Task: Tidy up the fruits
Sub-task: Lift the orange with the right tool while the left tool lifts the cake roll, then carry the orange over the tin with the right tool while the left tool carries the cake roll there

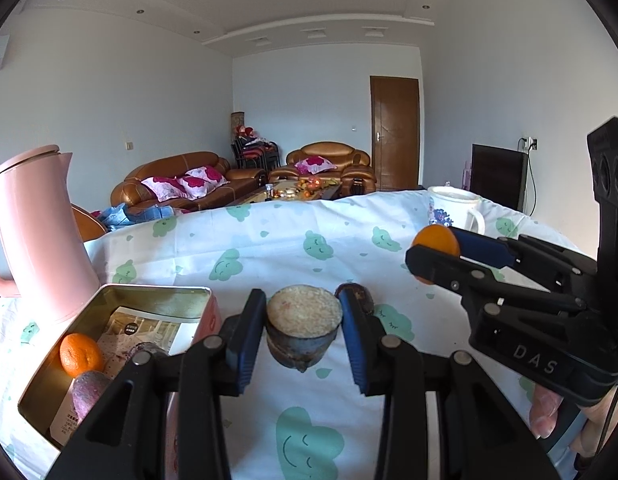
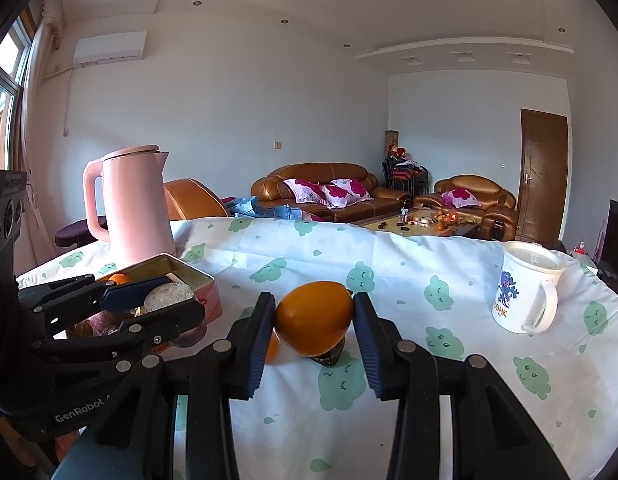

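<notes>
1. Left wrist view: the left gripper (image 1: 305, 330) is pinching a round cake-like piece (image 1: 304, 320) with a pale crumbly top and a dark side, held up above the cloud-print tablecloth (image 1: 269, 248). The open tin (image 1: 109, 292) is just left of it, with 1 mandarin (image 1: 81, 354) and a purplish fruit (image 1: 89, 390) already inside. The pink kettle (image 1: 37, 232) stands behind the tin.
2. Same view, far right: the right gripper (image 1: 433, 256) is clamped on an orange (image 1: 437, 242).
3. Right wrist view: the orange (image 2: 313, 317) sits squeezed between the blue pads, lifted off the cloth, and a white mug (image 2: 527, 286) stands well off to the right.
4. Handling guess: the orange looks firm, light and a bit slick, so gripping it across the middle seems right. The round piece looks crumbly, so I'd hold it by its sides, gently.
</notes>
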### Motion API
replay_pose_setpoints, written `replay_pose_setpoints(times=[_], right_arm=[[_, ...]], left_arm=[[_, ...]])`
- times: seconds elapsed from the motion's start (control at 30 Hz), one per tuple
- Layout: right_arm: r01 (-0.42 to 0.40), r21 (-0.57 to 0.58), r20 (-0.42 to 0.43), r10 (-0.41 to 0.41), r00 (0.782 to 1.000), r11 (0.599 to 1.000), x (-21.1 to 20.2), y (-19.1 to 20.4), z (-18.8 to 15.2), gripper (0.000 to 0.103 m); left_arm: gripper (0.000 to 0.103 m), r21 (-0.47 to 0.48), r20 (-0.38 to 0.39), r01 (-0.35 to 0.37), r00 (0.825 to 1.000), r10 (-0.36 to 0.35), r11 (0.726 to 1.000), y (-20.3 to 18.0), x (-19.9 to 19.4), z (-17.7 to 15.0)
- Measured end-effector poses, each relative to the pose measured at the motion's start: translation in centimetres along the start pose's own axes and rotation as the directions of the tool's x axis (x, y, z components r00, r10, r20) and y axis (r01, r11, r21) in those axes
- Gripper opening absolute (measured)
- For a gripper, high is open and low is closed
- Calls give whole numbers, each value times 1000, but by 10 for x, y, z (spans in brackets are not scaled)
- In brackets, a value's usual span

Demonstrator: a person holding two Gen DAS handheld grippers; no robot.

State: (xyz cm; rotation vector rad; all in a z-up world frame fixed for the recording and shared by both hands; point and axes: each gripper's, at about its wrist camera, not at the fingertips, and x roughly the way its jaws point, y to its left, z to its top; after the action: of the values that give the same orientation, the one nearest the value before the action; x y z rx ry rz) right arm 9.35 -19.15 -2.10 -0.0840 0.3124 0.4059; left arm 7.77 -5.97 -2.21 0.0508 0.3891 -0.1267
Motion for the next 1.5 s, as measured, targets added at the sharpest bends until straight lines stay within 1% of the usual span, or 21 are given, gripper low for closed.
replay_pose_setpoints(times=[0.17,0.37,0.83,1.03,1.2,1.5], right_arm=[[1,-5,21,0,1000,1000,-5,1,0,42],[-1,-8,28,1,1000,1000,-6,3,0,42],[-11,-12,2,11,1000,1000,0,9,2,42],[-45,-6,-12,45,999,999,5,19,4,42],[-74,-24,-21,73,997,997,9,34,8,42],[-117,-50,-36,115,993,992,19,57,14,42]], left_arm=[[39,8,15,-7,1000,7,1000,0,-3,0],[39,13,19,-11,1000,10,1000,1,-5,-1],[39,10,3,7,1000,-7,1000,7,-14,-6],[39,-18,-2,-9,1000,9,1000,22,-19,-8],[39,-48,-8,-28,1000,28,998,39,-22,-9],[39,-76,9,-56,998,57,996,62,-34,-7]])
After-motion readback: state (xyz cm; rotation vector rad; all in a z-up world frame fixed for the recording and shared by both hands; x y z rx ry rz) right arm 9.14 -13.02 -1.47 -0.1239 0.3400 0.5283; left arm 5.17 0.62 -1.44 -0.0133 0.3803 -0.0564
